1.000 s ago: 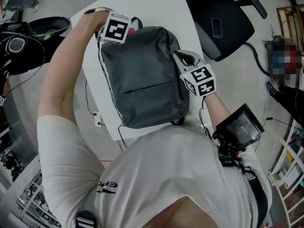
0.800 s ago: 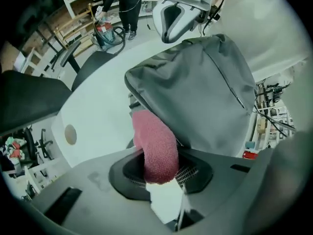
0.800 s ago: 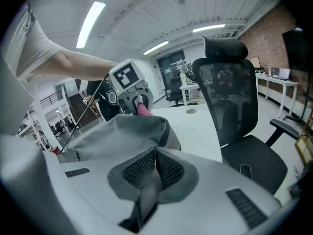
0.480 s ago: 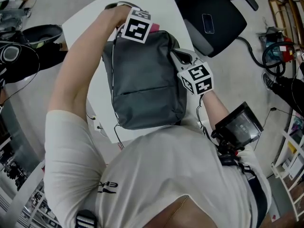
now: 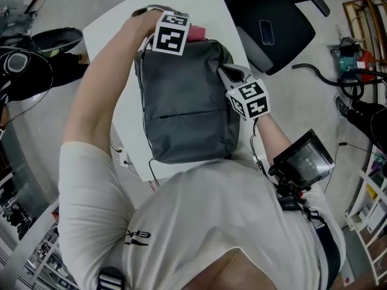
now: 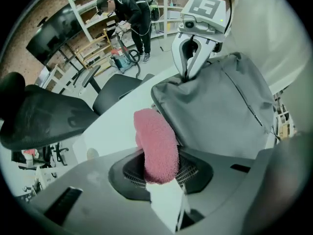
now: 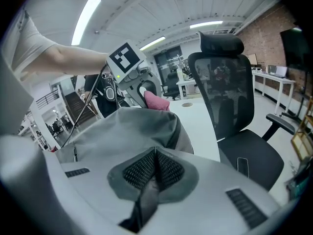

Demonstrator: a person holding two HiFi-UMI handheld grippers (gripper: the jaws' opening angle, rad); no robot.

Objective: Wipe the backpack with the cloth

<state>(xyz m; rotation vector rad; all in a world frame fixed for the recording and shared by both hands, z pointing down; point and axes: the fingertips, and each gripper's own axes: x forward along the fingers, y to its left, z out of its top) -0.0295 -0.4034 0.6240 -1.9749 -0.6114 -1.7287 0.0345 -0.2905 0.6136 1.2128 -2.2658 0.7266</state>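
The backpack (image 5: 184,107) lies on the surface (image 5: 112,38). Our right tongs (image 7: 155,169) pinch its 3 o'clock edge to steady it; our left tongs (image 6: 160,173) clamp the cloth (image 6: 156,141) at its 12 o'clock end, likely to wipe toward 6.

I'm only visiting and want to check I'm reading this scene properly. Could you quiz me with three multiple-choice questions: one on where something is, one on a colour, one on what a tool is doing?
1. Where does the backpack lie?
A) on the white table
B) on the chair
C) on the floor

2. What colour is the cloth?
A) blue
B) pink
C) yellow

3. What is the right tool doing?
A) hanging open
B) holding a phone
C) pinching the backpack

Answers: 1 A, the head view shows it on the table. 2 B, the left tool clamps a pink cloth. 3 C, its jaws are shut on grey fabric.
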